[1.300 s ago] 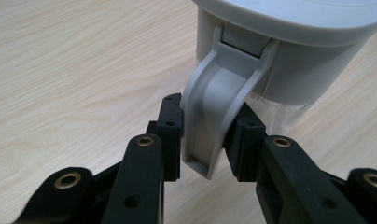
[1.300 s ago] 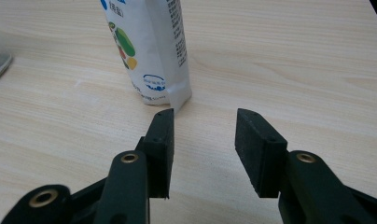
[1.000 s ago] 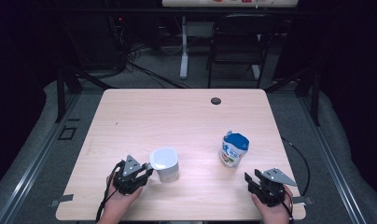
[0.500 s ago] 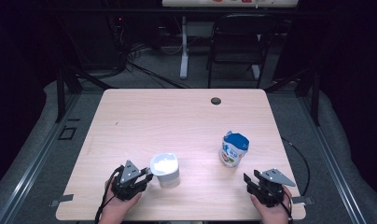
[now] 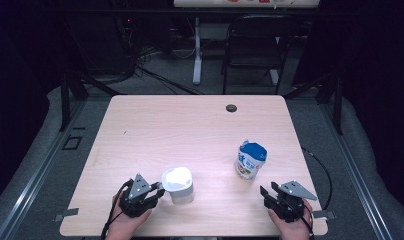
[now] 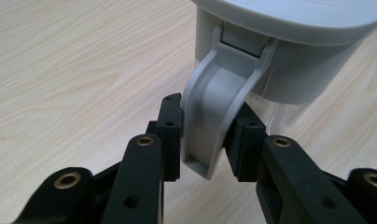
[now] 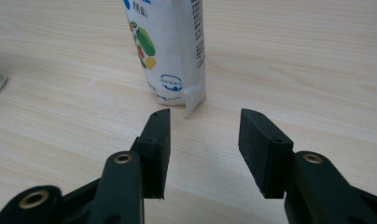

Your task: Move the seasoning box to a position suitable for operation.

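Pale wood grain runs across the desk (image 5: 155,125), the broadest thing in the high view, where a person seated at the near edge works a pair of tongs in each hand. Two containers stand on it, well apart. Toward the right sits a white pouch (image 5: 250,160) with a blue top and coloured print, upright and untouched. Near the front edge, left of centre, stands a white jug (image 5: 178,185) with a pale grey lid, also upright on the wood.

The left tongs (image 5: 159,189) are closed on the jug handle (image 6: 218,107): in the left gripper view the curved grey handle drops from the lid's rim and both black pads press its two sides, the left pad (image 6: 170,135) flat against it. That grasp looks complete, though the jug's base appears to rest on the desk, so any lift or carry is yet to come.

The right tongs (image 5: 268,192) hang near the front right corner, spread wide and holding nothing. In the right gripper view the pouch (image 7: 170,46) stands just beyond the gap between the jaws, not touching either one.

Judged from this, the work is at an early stage: one container secured by its handle, the second lined up but not gripped. Closing on the pouch, and whatever pouring or joining follows, remains undone.
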### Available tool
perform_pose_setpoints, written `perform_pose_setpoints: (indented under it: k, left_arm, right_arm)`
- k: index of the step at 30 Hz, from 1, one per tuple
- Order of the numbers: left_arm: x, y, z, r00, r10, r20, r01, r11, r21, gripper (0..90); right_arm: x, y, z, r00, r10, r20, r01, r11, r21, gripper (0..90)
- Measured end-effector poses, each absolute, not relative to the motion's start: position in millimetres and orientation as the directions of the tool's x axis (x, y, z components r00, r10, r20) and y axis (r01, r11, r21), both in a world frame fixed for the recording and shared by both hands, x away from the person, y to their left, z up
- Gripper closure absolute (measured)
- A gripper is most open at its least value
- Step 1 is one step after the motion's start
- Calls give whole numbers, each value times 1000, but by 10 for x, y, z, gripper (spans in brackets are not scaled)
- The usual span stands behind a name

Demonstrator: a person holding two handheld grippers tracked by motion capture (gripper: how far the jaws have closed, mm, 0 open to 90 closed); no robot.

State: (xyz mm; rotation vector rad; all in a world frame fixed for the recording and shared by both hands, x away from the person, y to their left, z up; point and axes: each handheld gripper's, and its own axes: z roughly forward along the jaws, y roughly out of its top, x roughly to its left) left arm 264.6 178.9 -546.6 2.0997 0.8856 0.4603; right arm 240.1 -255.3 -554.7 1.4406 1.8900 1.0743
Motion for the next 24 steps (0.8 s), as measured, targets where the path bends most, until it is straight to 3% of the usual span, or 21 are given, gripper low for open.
perform_pose_setpoints:
  k: [24]
  left_arm:
    - [2622, 1776, -5464, 722, 692, 13, 423, -456, 783, 697]
  right_arm:
    - [2385, -2551, -5524, -305, 951, 52, 522, 121, 844, 535]
